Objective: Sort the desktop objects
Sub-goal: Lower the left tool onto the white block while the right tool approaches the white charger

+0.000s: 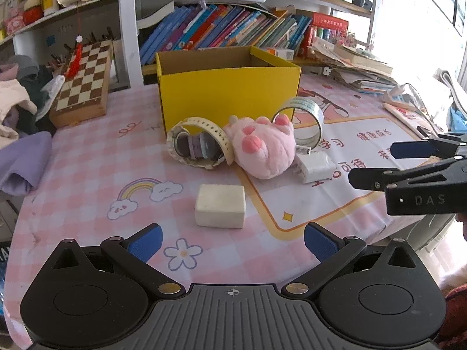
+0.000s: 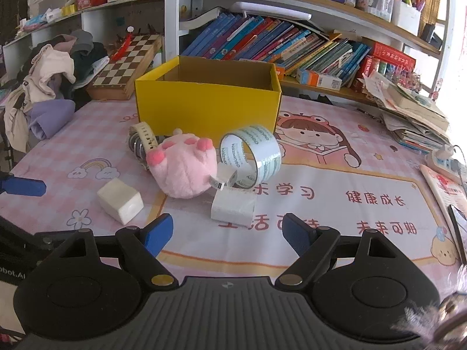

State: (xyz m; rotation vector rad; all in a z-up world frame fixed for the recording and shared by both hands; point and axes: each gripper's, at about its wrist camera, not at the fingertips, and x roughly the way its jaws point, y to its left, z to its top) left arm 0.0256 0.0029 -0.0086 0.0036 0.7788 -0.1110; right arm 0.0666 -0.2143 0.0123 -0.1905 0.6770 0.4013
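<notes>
bright daylight floods in from the right, blowing out that edge; shadows are soft, focus sharp, fisheye bending the shelves (image 2: 292, 3).

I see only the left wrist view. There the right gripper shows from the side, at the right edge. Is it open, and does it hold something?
Observer: In its own view, the right gripper is open wide, with nothing between the jaws.
Operator: What lies just ahead of it?
Observer: The white tissue pack lies flat on the table. The tag of the pink plush hangs at the pack's far edge.
Operator: And where is the clear tape roll from there?
Observer: The clear tape roll stands on its edge right behind the pack. I cannot tell if they touch.
</notes>
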